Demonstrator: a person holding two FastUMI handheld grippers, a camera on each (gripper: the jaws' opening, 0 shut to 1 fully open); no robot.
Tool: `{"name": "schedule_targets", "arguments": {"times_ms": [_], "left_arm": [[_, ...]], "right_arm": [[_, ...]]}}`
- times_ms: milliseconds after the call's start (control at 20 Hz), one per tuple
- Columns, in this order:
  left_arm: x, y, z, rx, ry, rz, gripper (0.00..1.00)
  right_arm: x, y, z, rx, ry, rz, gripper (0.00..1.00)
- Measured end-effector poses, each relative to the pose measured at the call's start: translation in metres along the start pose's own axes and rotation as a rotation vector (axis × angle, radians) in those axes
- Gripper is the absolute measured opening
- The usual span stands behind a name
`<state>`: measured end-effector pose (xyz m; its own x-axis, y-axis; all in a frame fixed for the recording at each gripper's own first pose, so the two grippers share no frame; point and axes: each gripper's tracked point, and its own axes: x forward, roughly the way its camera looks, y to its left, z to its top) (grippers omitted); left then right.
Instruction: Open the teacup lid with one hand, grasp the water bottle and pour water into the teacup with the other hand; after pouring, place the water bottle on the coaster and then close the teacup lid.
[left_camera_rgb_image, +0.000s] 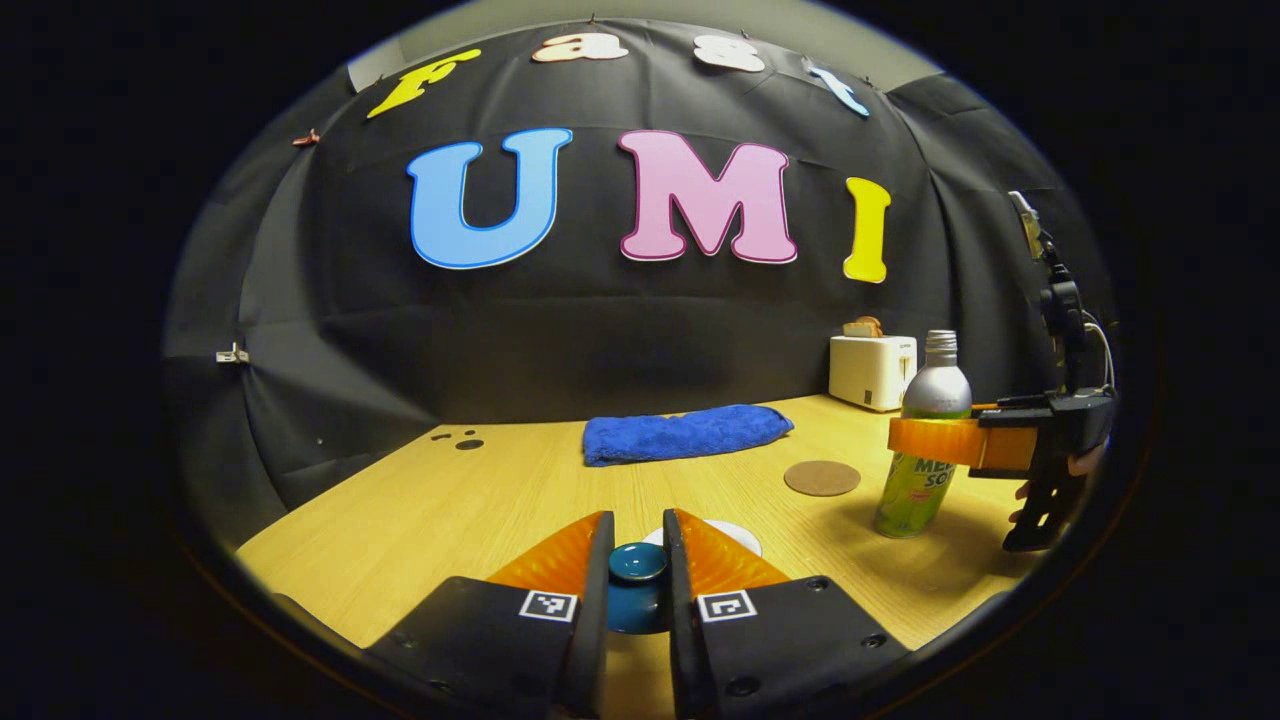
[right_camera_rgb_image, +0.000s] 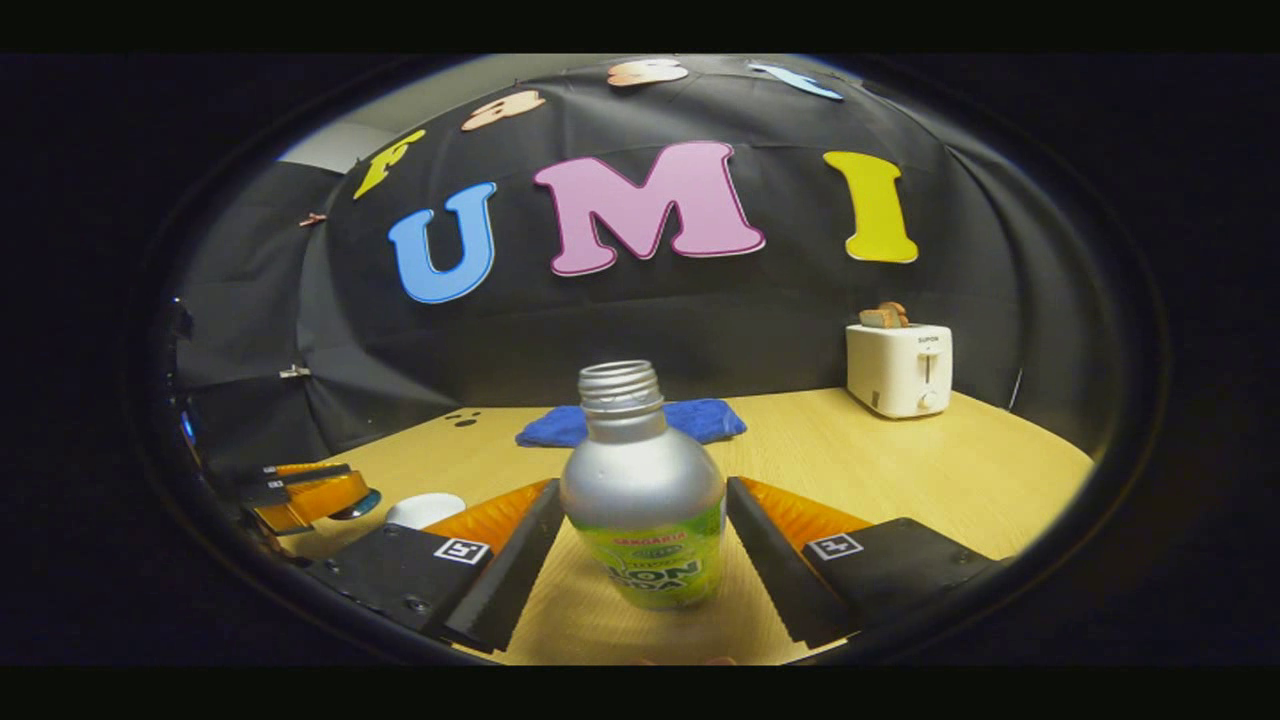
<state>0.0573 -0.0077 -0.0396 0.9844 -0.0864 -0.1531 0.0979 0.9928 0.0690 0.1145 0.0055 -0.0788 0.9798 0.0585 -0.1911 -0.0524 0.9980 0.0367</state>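
Item: your left gripper (left_camera_rgb_image: 638, 550). Its two fingers stand nearly together, closed on the round dark-teal teacup lid (left_camera_rgb_image: 638, 562), which sits pinched between them. In the left gripper view a white rounded shape, likely the teacup (left_camera_rgb_image: 735, 535), peeks out just behind the right finger; whether the lid is clear of it you cannot tell from here. In the right gripper view the same gripper sits at the far left with a teal edge at its tips and the white teacup (right_camera_rgb_image: 425, 509) just beside it.

Item: your right gripper (right_camera_rgb_image: 642, 535). Its fingers are spread wide to either side of the silver metal water bottle with green label (right_camera_rgb_image: 642, 500). In the right gripper view a gap shows on each side of the bottle; in the left gripper view one finger overlaps the bottle's middle, so contact cannot be told. The bottle stands upright on the pale wooden counter (left_camera_rgb_image: 480, 490), its threaded neck uncapped.

Item: round brown cork coaster (left_camera_rgb_image: 822, 478), flat on the counter, near the bottle and apart from it.

Item: folded blue cloth (left_camera_rgb_image: 686, 433), at the back of the counter.

Item: white toaster (right_camera_rgb_image: 899, 369) with bread in its slots, at the back right corner.
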Motion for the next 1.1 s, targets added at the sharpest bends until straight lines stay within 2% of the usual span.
{"name": "schedule_targets", "arguments": {"times_ms": [250,350,550,650,800,1100], "left_arm": [[-0.002,0.005,-0.009,-0.032,0.016,-0.012,0.30],[-0.003,0.007,-0.012,-0.038,0.019,-0.014,0.30],[-0.005,0.013,-0.012,-0.040,0.011,-0.014,0.30],[-0.007,0.018,-0.010,-0.042,0.008,-0.009,0.30],[-0.012,0.027,-0.009,-0.041,-0.003,0.005,0.30],[-0.026,0.045,-0.004,-0.056,-0.031,0.025,0.30]], "right_arm": [[0.008,-0.004,0.002,-0.006,-0.015,-0.036,0.98],[0.011,-0.004,0.002,-0.023,-0.016,-0.055,0.87],[0.013,0.001,0.001,-0.101,-0.009,-0.060,0.82],[0.017,0.005,0.001,-0.187,0.005,-0.061,0.81],[0.017,0.010,0.018,-0.396,-0.020,-0.088,0.80],[0.029,0.042,0.024,-0.714,-0.028,-0.039,0.80]]}}
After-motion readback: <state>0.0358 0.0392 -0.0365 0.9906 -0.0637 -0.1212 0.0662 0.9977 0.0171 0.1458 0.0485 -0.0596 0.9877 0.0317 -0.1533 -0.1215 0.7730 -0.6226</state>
